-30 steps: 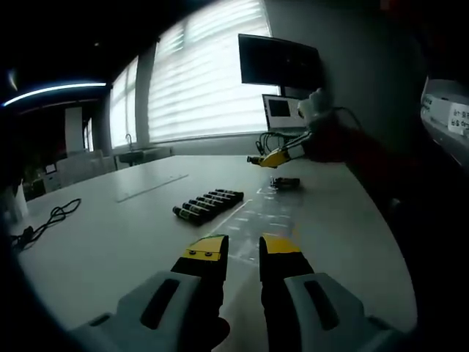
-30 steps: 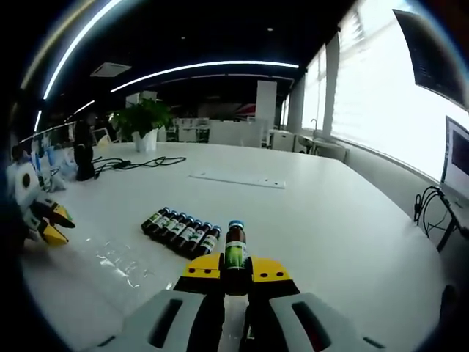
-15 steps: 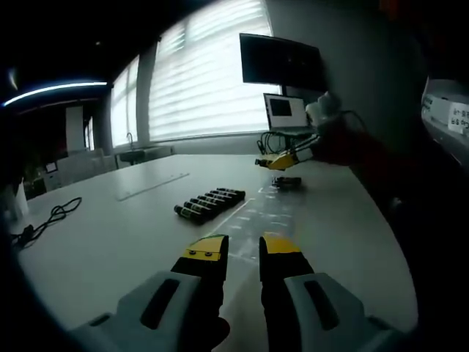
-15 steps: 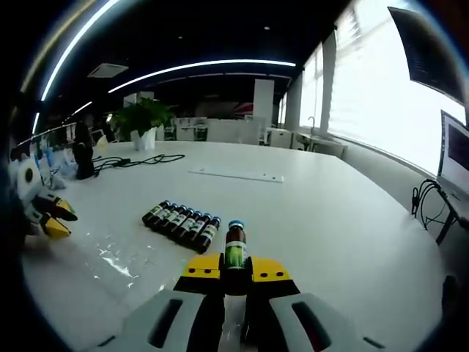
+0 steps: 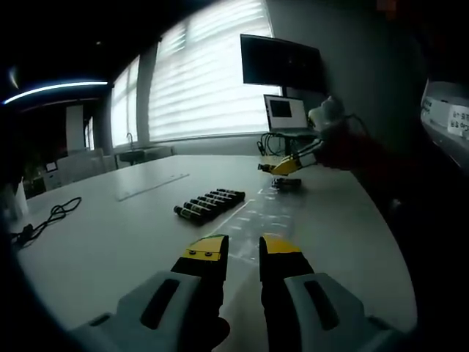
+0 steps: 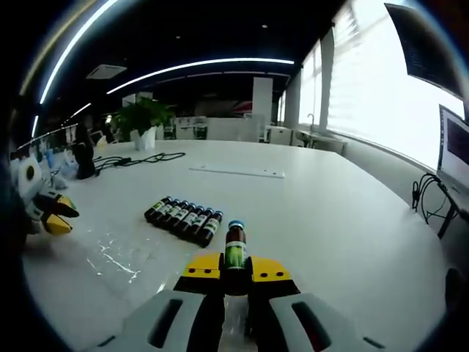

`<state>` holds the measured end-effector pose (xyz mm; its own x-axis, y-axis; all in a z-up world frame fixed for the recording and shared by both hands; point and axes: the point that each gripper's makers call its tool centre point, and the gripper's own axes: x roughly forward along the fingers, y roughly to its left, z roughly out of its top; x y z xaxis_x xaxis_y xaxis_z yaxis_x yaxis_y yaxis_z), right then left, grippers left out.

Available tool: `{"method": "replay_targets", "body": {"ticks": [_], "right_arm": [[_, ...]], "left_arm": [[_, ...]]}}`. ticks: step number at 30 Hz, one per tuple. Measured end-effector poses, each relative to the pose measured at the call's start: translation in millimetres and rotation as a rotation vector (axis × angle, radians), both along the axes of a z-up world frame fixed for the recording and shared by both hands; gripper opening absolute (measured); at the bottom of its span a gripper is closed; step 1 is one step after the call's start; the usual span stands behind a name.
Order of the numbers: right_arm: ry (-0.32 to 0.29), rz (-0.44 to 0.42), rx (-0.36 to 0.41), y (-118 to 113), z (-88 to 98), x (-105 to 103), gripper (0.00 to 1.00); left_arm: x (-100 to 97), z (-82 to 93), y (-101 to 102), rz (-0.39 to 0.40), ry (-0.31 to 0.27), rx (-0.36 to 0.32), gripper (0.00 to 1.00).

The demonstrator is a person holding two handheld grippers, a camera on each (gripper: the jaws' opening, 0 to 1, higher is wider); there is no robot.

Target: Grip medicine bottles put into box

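A brown medicine bottle (image 6: 234, 246) with a blue cap and green label stands upright between my right gripper's (image 6: 234, 267) yellow tips, which are shut on it. Beyond it, a row of several dark bottles (image 6: 185, 218) lies side by side on the white table. The same row (image 5: 209, 204) lies ahead of my left gripper (image 5: 243, 249), whose jaws stand apart with nothing between them. A clear plastic box or sheet (image 5: 265, 214) glints beside the row. My right gripper (image 5: 278, 166) hovers over its far end, above a small dark bottle-like thing (image 5: 286, 183).
My left gripper (image 6: 50, 214) sits at the left edge of the right gripper view. A clear strip (image 6: 236, 172) lies further back on the table (image 6: 344, 220). Cables (image 5: 51, 216), a laptop (image 5: 284, 111), a wall monitor (image 5: 282, 62) and a potted plant (image 6: 141, 117) surround it.
My right gripper, still holding the bottle, has drifted a little to the right and up in the left gripper view. My left gripper has stayed still.
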<state>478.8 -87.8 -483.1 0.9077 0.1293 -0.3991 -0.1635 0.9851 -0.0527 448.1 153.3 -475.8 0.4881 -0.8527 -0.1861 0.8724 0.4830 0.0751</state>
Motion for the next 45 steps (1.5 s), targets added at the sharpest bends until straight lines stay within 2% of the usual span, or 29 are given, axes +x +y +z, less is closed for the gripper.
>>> {"method": "replay_targets", "body": {"ticks": [8, 16, 24, 29, 32, 36, 39, 45], "right_arm": [[-0.001, -0.001, 0.005, 1, -0.1, -1, 0.07], [-0.013, -0.032, 0.006, -8, 5.4, -6, 0.07], [0.040, -0.029, 0.014, -1, -12.0, -20, 0.07], [0.003, -0.107, 0.042, -21, -0.5, -28, 0.07], [0.013, -0.117, 0.018, -26, -2.3, -31, 0.07], [0.047, -0.088, 0.017, -11, -14.8, -29, 0.08], [0.059, -0.076, -0.030, -4, -19.2, -26, 0.08], [0.085, -0.081, -0.056, -2, -25.3, -24, 0.08]], "left_arm": [[0.3, 1.9, 1, 0.001, 0.002, -0.010, 0.11], [-1.8, 6.2, 0, -0.004, -0.017, -0.012, 0.11], [-1.8, 5.3, 0, -0.005, -0.014, -0.011, 0.11], [-0.5, 3.9, 1, 0.001, -0.012, -0.007, 0.11], [-1.0, 3.5, 0, -0.001, -0.012, -0.006, 0.11], [-1.4, 2.1, -1, -0.003, -0.010, -0.001, 0.11], [-0.8, 1.8, 0, -0.001, -0.007, -0.002, 0.11], [-1.0, 3.5, 0, -0.001, -0.011, -0.006, 0.11]]}}
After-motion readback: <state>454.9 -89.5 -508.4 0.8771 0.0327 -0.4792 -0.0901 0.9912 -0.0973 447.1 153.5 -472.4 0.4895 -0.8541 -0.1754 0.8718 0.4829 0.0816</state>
